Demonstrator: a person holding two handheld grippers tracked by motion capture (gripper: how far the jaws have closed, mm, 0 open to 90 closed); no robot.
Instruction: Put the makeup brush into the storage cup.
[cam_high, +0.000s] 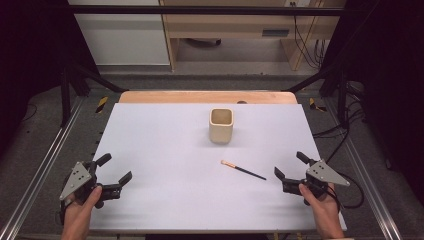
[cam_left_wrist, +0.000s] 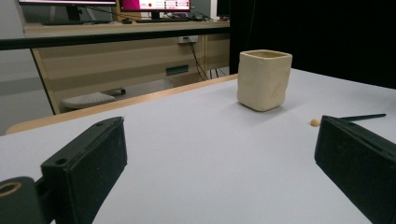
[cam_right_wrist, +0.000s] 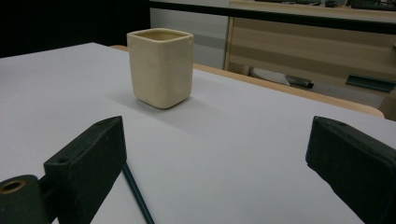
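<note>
A cream square cup (cam_high: 221, 125) stands upright on the white table sheet (cam_high: 165, 150), a little past the middle. A thin dark brush with a pale tip (cam_high: 243, 170) lies flat on the sheet in front of the cup, toward the right. My left gripper (cam_high: 116, 172) rests at the near left, open, nothing between its jaws; its own view has the cup (cam_left_wrist: 263, 79) ahead and the brush tip (cam_left_wrist: 315, 122) by the right jaw. My right gripper (cam_high: 290, 165) sits at the near right, open and empty, with the cup (cam_right_wrist: 160, 66) ahead and the brush handle (cam_right_wrist: 136, 192) beside its left jaw.
A wooden table edge (cam_high: 207, 96) runs behind the white sheet. Black frame bars (cam_high: 80, 80) and cables (cam_high: 345, 120) flank the table. A wooden desk (cam_high: 230, 25) stands beyond on the floor.
</note>
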